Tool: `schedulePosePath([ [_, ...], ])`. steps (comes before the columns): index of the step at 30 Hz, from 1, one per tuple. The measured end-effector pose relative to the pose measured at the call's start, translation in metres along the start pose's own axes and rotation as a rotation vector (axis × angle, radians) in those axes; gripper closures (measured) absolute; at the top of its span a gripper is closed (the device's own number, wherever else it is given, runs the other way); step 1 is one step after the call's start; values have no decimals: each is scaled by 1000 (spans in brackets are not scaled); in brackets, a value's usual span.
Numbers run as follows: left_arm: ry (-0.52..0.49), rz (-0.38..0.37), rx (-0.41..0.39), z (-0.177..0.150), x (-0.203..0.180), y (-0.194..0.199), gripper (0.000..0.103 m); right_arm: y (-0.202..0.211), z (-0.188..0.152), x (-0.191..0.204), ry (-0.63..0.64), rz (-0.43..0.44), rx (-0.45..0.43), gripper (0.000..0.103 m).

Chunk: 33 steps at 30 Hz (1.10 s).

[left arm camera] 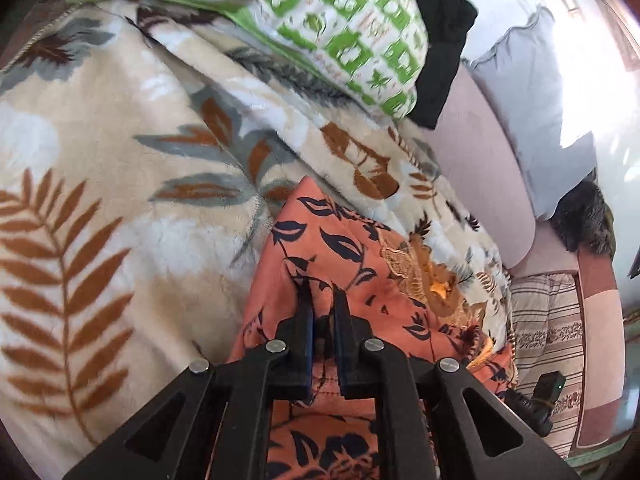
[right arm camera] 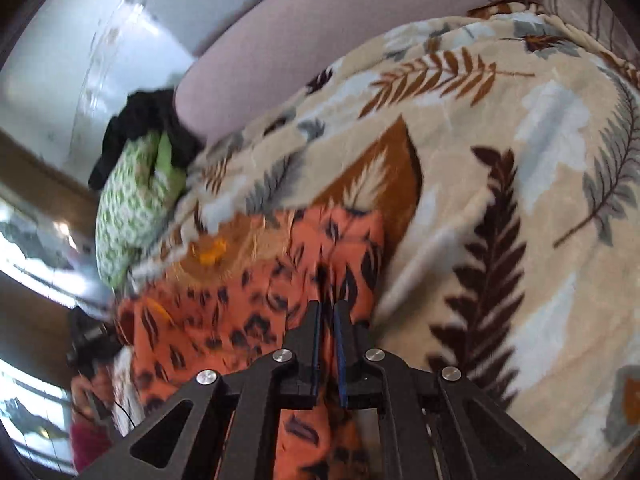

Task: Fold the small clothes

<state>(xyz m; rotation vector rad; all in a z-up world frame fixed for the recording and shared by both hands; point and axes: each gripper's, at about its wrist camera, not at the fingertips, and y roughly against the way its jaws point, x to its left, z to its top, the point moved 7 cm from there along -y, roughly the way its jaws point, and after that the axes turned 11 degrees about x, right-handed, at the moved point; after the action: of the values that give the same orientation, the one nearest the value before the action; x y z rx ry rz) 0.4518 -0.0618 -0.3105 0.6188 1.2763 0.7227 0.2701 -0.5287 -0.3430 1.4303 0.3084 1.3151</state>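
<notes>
Now both grippers — left (left arm camera: pixel 323 294), right (right arm camera: pixel 328 308) — pinch orange garment (left arm camera: pixel 344 248).

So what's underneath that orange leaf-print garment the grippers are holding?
The orange garment lies on a beige leaf-patterned blanket, which shows all around it. Whatever sits directly beneath the garment is covered, as is the surface under the blanket.

A leaf-print blanket (left arm camera: pixel 120 184) covers the bed. On it lie an orange garment (left arm camera: pixel 344 248) and a green-patterned bundle (left arm camera: pixel 340 28).
</notes>
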Motion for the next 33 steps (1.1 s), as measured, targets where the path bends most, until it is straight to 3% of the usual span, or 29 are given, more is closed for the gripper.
schedulePosePath([
  [3, 19, -13, -63, -7, -5, 11, 94, -7, -11, 6, 34, -50, 26, 96],
  [6, 40, 11, -66, -13, -4, 13, 94, -11, -14, 5, 41, -101, 36, 96],
  [8, 48, 15, -85, -10, -6, 15, 94, 0, -17, 5, 21, -91, 17, 96],
  [10, 56, 19, -92, -10, -6, 17, 94, 34, -20, 18, 24, -88, -136, 96],
  [13, 50, 51, -110, -11, -10, 16, 94, 85, -41, 46, 102, 10, -428, 95],
  [15, 28, 88, -107, -12, -14, 15, 94, 90, -46, 54, 142, 24, -477, 51],
  [16, 13, 93, -107, -12, -16, 16, 94, 84, -44, 50, 105, -2, -448, 0],
  [18, 9, 80, -119, -12, -17, 21, 94, 69, -38, 44, 51, 19, -385, 1],
  [19, 10, 72, -122, -12, -17, 24, 94, 62, -35, 40, 22, 16, -353, 7],
  [20, 9, 70, -123, -12, -17, 26, 94, 55, -32, 36, -2, -19, -316, 24],
  [23, 16, 77, -120, -12, -13, 27, 94, 18, -32, 32, 10, -104, -122, 55],
  [26, 17, 84, -121, -12, -12, 28, 94, 1, -31, 27, 16, -115, -72, 56],
  [28, 15, 86, -130, -11, -13, 30, 94, -7, -25, 30, 51, -168, -52, 56],
  [30, 11, 88, -140, -9, -14, 33, 94, -13, -21, 37, 107, -235, -19, 66],
  [32, 12, 90, -145, -7, -14, 34, 94, -16, -21, 45, 188, -320, -4, 91],
  [33, 12, 92, -144, -6, -13, 33, 94, -16, -22, 48, 219, -346, 7, 94],
])
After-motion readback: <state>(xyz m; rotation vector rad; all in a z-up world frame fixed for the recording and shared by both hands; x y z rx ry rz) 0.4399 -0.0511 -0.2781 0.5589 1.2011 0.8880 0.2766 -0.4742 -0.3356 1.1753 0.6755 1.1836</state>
